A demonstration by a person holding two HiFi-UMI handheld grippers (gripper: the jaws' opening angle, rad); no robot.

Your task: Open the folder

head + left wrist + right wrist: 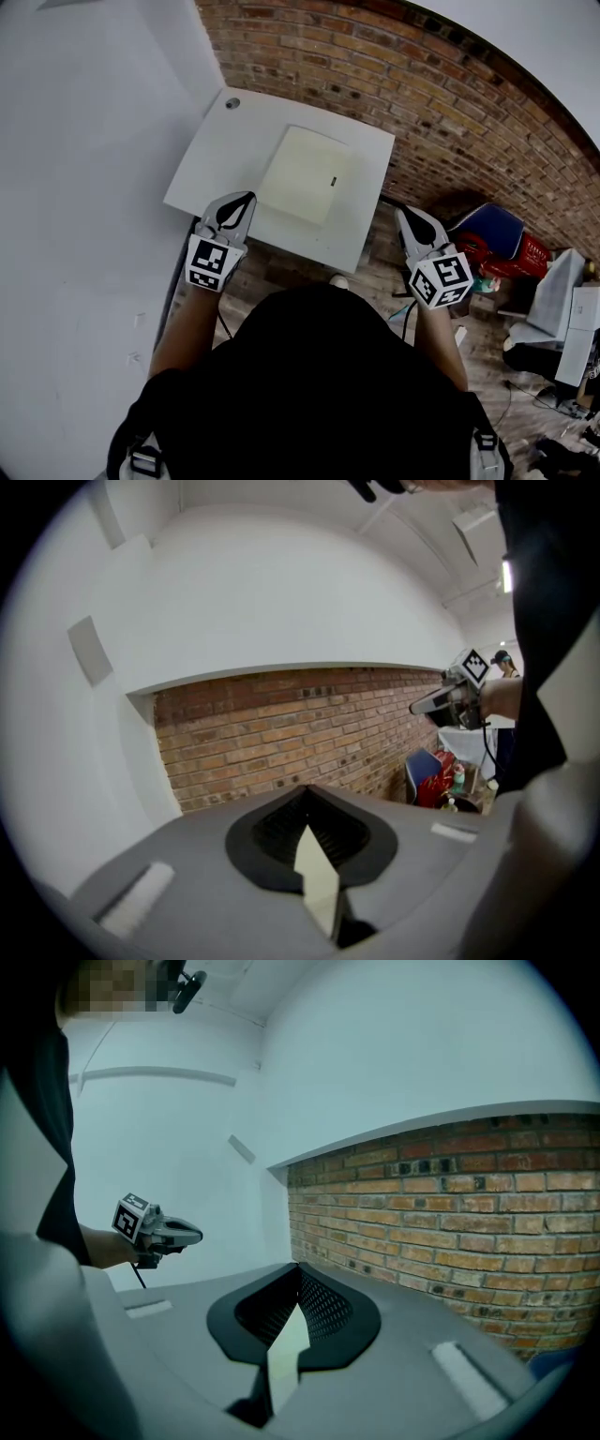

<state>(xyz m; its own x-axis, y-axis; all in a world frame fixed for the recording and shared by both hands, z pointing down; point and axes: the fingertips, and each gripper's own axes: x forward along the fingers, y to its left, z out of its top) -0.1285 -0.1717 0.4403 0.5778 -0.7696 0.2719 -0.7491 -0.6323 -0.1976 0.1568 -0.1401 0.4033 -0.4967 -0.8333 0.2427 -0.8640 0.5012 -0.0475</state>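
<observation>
Lying closed and flat around the middle of the one white desk [217, 155] is a single pale folder [302, 173]. Two grippers hover near the desk's near edge: the left gripper [246, 197] over the near left corner, the right gripper [401, 212] just off the right side. Each has its jaws pressed together on nothing. Only the head view shows the folder; each gripper view shows just the brick wall [281, 738] and the other gripper.

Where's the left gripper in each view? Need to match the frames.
Head view: left gripper at lower left, its tip overlapping the white table.
Left gripper view: the left gripper itself at bottom centre, jaws shut.
Right gripper view: small, mid-left, pointing right.
Shared landmark: the brick wall, in all three.
</observation>
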